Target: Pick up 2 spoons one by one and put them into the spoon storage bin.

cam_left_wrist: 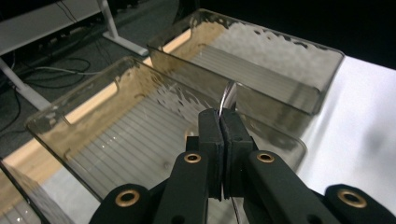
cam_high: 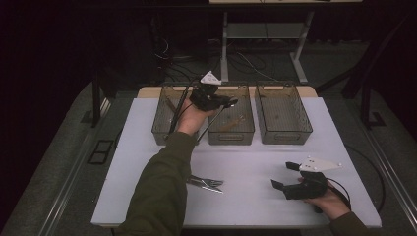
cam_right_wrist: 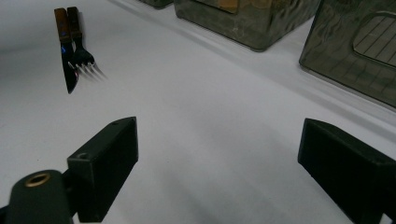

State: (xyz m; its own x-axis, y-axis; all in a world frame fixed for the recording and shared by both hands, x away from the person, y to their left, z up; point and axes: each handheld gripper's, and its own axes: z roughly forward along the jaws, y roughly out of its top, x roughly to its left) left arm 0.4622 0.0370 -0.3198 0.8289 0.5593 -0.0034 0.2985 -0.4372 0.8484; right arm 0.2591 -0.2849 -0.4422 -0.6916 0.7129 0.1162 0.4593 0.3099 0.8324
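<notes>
My left gripper (cam_high: 227,103) hovers over the middle bin (cam_high: 231,135) of three smoky clear bins. Its jaws are shut on a thin shiny metal utensil (cam_left_wrist: 228,97), which I see edge-on, sticking out past the pads; I cannot tell which kind of utensil it is. In the left gripper view the left gripper (cam_left_wrist: 219,120) points across the middle bin (cam_left_wrist: 93,140) toward the right bin (cam_left_wrist: 289,60). My right gripper (cam_high: 284,175) rests low at the table's front right, open with nothing between its jaws (cam_right_wrist: 219,154). A knife (cam_right_wrist: 65,51) and a fork (cam_right_wrist: 83,55) lie side by side on the white table.
The left bin (cam_high: 162,129) and the right bin (cam_high: 284,133) flank the middle one along the table's far edge. A brownish item (cam_high: 231,123) lies in the middle bin. The knife and fork pair (cam_high: 206,183) sits near my left sleeve. Desk legs and cables stand beyond the table.
</notes>
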